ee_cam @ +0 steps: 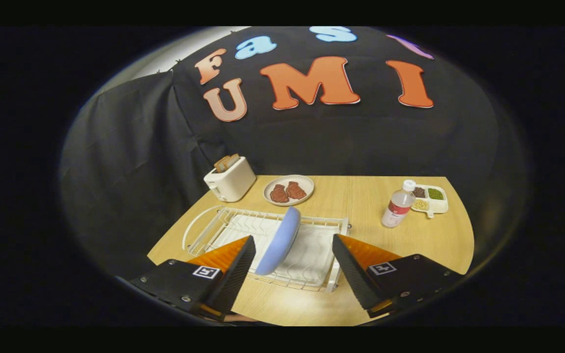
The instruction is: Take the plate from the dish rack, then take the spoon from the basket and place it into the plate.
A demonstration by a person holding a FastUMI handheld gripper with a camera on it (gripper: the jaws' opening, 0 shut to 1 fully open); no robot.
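Two fingers of the hand-held gripper [293, 255] stand spread wide, pinching nothing; the round pale-blue plate [279, 241] sits on edge between them in the white wire dish rack [223, 225], nearer one finger, contact unclear. The rack rests on a light wooden table [361, 196]. Beyond it stand a cream toaster [229, 179], a beige plate of brown meat pieces [288, 189], a clear plastic bottle [398, 204] and a white divided tray of beans [429, 198]

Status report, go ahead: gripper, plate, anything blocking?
Gripper open, fingers either side of the blue plate. Plate on edge in white dish rack, not gripped. Nothing between fingers and plate.
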